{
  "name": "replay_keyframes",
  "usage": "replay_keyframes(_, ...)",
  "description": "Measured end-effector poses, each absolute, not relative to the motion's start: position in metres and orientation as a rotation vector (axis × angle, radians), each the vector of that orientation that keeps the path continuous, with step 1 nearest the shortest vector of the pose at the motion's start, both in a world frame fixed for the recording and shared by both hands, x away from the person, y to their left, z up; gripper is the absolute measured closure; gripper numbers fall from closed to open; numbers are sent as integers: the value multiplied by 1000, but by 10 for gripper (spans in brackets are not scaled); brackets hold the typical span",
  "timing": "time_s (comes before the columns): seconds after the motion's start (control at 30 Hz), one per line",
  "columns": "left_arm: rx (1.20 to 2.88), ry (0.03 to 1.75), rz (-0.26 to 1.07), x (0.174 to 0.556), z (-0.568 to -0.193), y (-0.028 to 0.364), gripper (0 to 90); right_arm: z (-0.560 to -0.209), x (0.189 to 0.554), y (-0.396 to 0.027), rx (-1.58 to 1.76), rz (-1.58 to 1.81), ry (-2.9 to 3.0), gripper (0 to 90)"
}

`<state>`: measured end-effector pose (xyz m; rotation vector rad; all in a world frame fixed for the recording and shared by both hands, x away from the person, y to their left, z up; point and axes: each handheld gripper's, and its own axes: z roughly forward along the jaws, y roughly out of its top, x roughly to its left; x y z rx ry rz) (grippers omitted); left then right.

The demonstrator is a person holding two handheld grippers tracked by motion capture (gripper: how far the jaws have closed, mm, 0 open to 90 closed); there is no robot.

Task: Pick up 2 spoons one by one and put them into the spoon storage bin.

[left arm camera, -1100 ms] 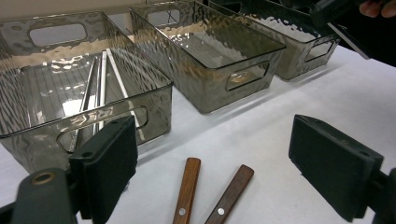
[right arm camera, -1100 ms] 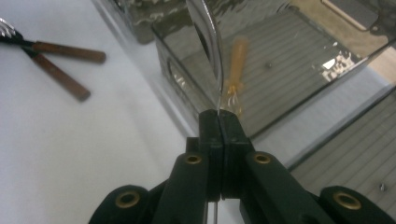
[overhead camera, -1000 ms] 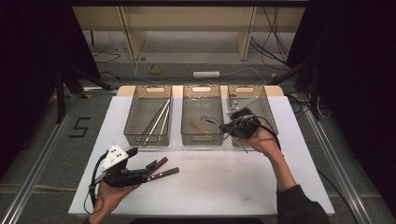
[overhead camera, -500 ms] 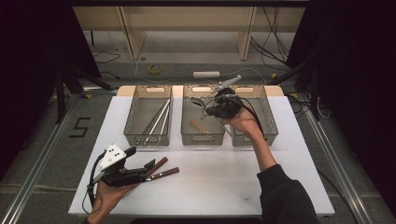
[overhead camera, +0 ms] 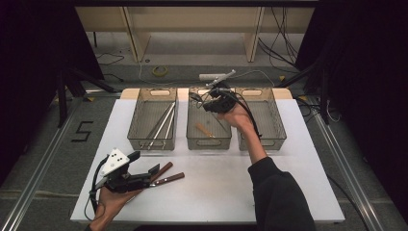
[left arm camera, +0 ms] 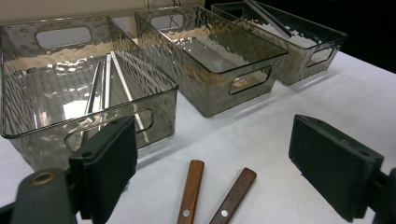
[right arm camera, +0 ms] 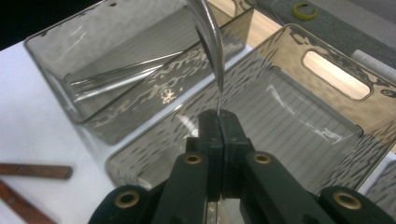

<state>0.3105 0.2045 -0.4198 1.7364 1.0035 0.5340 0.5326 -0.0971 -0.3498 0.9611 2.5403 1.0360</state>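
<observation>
White worktop [overhead camera: 288, 183] carries three smoky plastic bins in a row, and the job looks like sorting cutlery into them. The right hand-held gripper [right arm camera: 218, 122] hangs over the far end of the middle bin [overhead camera: 210, 142], its jaws clamped tight on the thin edge of a shiny metal utensil [right arm camera: 210, 37] that juts out beyond them. To set it down well, I would turn the piece lengthwise along the chosen bin, sink it below the rim and let go only once it is low, so it neither catches the wall nor clatters. That forearm reaches forward across the worktop with the wrist raised. The left hand-held gripper [overhead camera: 146, 174] rests low on the near worktop, jaws spread wide and empty, aimed at two wooden-handled utensils [overhead camera: 166, 175] lying just ahead.
</observation>
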Motion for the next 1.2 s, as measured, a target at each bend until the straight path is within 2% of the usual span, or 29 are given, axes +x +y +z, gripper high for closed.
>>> replay_keyframes(0.47,1736,1008,539,310,-420,205,150,-369,550,-95,1045,982,2493,900)
replay_keyframes(1.2,1745,1003,542,310,-420,203,150,-399,557,-86,1102,886,2511,899)
